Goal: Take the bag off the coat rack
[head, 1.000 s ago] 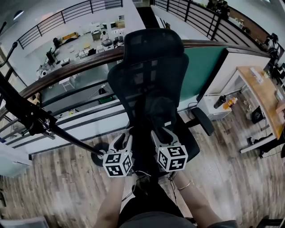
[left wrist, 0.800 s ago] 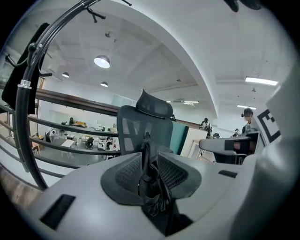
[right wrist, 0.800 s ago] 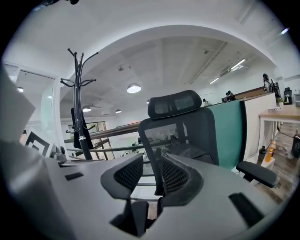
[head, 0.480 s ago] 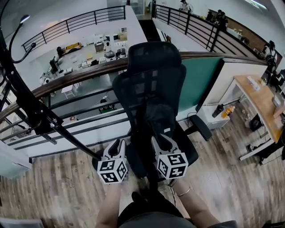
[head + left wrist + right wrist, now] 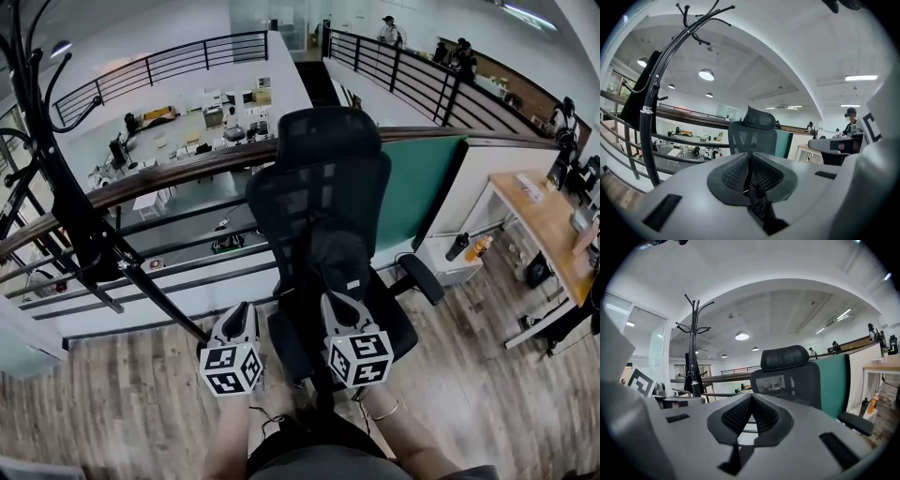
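A black coat rack (image 5: 650,117) stands at the left by the railing, its hooks curling overhead (image 5: 42,112). A black bag (image 5: 640,96) hangs from it, also seen as a dark shape on the pole (image 5: 687,373). My left gripper (image 5: 750,155) points past the rack toward a black mesh office chair (image 5: 323,197). Its jaws have just been closing, the pads now meet and nothing is between them. My right gripper (image 5: 752,397) has also just closed and is shut on nothing. Both grippers (image 5: 240,311) (image 5: 336,304) hover side by side before the chair, well apart from the bag.
A wooden-topped railing (image 5: 178,169) runs behind the chair, with a lower floor of desks beyond. A green partition (image 5: 422,159) and a wooden desk (image 5: 548,206) stand to the right. People (image 5: 851,122) are in the background. The floor is wood plank.
Both grippers went from open to shut and rose a little. The head view tilted up, and more of the coat rack now shows at the left.
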Available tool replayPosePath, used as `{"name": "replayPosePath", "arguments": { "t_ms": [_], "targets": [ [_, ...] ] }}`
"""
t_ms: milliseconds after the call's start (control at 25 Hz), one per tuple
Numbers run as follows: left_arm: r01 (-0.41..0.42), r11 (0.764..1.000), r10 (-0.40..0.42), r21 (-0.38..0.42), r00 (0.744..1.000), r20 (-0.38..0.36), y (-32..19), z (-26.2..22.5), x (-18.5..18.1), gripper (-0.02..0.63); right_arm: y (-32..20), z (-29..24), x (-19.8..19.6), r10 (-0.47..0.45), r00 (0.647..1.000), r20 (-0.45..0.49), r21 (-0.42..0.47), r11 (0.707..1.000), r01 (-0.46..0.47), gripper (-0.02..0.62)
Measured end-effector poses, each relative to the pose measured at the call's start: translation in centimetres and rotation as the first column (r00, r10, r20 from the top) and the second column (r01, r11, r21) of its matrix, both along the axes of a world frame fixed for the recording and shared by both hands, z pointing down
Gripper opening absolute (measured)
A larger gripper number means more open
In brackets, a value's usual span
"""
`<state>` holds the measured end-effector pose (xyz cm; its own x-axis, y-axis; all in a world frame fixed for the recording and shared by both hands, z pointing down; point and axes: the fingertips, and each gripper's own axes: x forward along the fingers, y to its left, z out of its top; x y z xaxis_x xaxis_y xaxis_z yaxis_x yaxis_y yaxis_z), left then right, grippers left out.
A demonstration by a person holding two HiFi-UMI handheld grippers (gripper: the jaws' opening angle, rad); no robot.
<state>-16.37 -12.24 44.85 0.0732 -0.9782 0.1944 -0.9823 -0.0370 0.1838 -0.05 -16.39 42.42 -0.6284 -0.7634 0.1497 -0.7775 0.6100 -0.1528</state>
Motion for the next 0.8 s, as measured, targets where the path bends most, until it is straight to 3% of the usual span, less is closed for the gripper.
{"name": "replayPosePath", "arguments": {
  "t_ms": [480,800],
  "targets": [
    [0.016,0.999,-0.016,-0.028,1.0,0.026,1.9,-0.3,-1.6,0.034,2.2,-0.1,-0.9,-0.024,1.0,0.014,-0.026,0.999,0.025,0.002],
    [-0.017,0.999,0.018,-0.033,0.999,0.03,1.9,-0.1,-1.1,0.034,2.7,0.0,-1.3,-0.032,0.999,-0.005,-0.025,0.999,0.032,0.002]
  ]
}}
